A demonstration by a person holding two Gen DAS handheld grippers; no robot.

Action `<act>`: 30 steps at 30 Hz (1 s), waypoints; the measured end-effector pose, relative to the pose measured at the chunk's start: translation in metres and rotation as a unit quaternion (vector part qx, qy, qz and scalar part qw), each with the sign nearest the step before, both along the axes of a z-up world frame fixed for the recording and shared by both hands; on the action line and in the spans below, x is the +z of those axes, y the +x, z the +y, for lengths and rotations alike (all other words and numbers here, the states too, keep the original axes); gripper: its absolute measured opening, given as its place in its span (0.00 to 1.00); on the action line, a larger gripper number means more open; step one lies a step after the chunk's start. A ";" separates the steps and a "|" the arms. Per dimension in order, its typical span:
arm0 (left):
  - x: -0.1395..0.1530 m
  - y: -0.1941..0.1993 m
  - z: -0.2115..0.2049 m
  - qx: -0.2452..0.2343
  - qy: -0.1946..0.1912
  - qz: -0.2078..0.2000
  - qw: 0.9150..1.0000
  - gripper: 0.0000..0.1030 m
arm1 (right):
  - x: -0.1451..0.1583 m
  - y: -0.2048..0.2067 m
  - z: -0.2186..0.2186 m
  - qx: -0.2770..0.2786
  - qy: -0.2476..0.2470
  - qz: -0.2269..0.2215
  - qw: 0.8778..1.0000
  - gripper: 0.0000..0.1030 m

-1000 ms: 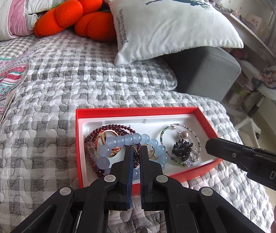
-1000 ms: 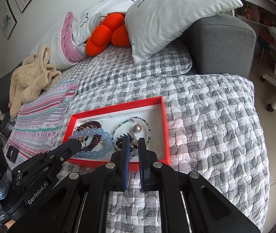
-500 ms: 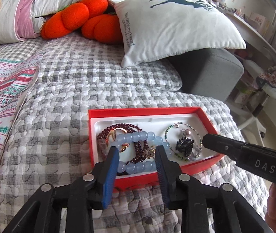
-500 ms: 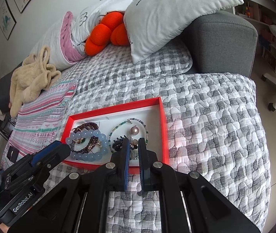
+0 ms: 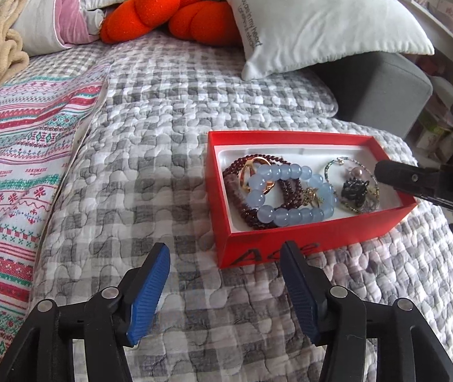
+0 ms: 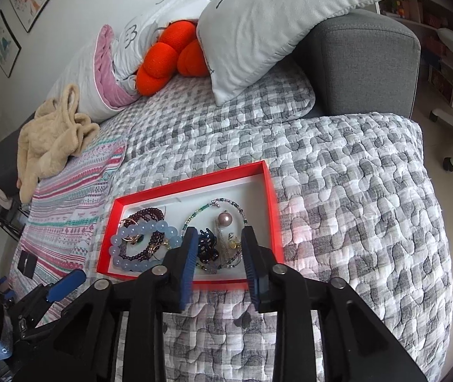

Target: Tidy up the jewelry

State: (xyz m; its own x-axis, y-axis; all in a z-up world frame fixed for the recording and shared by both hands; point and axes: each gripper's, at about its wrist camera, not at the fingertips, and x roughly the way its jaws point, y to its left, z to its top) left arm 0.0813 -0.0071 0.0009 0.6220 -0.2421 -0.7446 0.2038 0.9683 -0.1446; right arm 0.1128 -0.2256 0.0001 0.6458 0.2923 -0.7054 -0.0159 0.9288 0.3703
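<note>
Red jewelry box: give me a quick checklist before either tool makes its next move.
1. Red jewelry box flat on the quilt: ok.
2. Left tool open and empty, jaws just opened, short of the box: ok.
3. Right tool open, jaws just opened; nothing pinched: ok.
4. Blue bead bracelet free to lift: not ok, it overlaps the dark red bead bracelet.
5. Black hair clip free of the thin beaded chain: cannot tell.

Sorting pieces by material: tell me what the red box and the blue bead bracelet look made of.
Red box: likely matte cardboard, judging by its thin flat walls, with a white liner. Blue bead bracelet: smooth, translucent, glossy round beads, maybe stone or glass; the look leaves that open.
</note>
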 end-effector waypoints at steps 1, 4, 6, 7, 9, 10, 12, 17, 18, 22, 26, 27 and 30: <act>0.000 -0.001 0.001 0.004 0.003 0.001 1.000 0.67 | 0.003 -0.002 0.000 -0.002 -0.005 -0.003 1.000 0.42; 0.002 -0.007 0.003 0.015 0.011 -0.002 1.000 0.74 | 0.007 -0.011 -0.001 -0.003 -0.005 -0.002 1.000 0.42; 0.002 -0.013 0.004 0.024 0.011 0.001 1.000 0.82 | 0.011 -0.020 -0.001 -0.002 -0.008 0.000 1.000 0.42; 0.001 -0.016 0.006 0.028 0.011 0.004 1.000 0.84 | 0.013 -0.025 0.000 -0.002 -0.014 0.001 1.000 0.42; -0.001 -0.022 0.006 0.030 0.015 0.014 0.999 0.89 | 0.015 -0.036 0.001 -0.004 -0.038 0.005 0.999 0.53; -0.002 -0.025 0.006 0.033 0.021 0.022 0.999 0.91 | 0.015 -0.042 0.002 -0.006 -0.055 0.007 0.998 0.60; -0.005 -0.034 0.006 0.038 0.036 0.027 0.998 0.98 | 0.012 -0.056 0.006 -0.004 -0.087 0.012 0.996 0.61; -0.005 -0.057 0.010 0.047 0.065 0.028 0.996 0.99 | -0.008 -0.083 0.009 -0.003 -0.123 0.051 0.991 0.69; -0.005 -0.060 0.012 0.051 0.065 0.029 0.996 0.99 | -0.009 -0.087 0.009 -0.003 -0.123 0.054 0.991 0.70; -0.006 -0.072 0.023 0.061 0.047 0.037 0.996 0.99 | -0.008 -0.110 0.010 -0.013 -0.147 0.053 0.988 0.85; -0.003 -0.080 0.028 0.062 0.041 0.035 0.997 0.99 | -0.007 -0.126 0.011 -0.018 -0.156 0.057 0.986 0.85; -0.002 -0.083 0.029 0.063 0.042 0.032 0.997 0.99 | -0.007 -0.129 0.013 -0.018 -0.155 0.058 0.986 0.85; 0.001 -0.086 0.032 0.063 0.044 0.026 0.997 0.99 | -0.006 -0.135 0.017 -0.013 -0.156 0.058 0.986 0.85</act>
State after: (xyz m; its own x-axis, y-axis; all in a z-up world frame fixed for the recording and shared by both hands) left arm -0.0050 0.0247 0.0015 0.6035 -0.0979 -0.7913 0.0748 0.9950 -0.0660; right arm -0.0226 -0.2084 -0.0061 0.5597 0.0325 -0.8280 0.0358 0.9973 0.0633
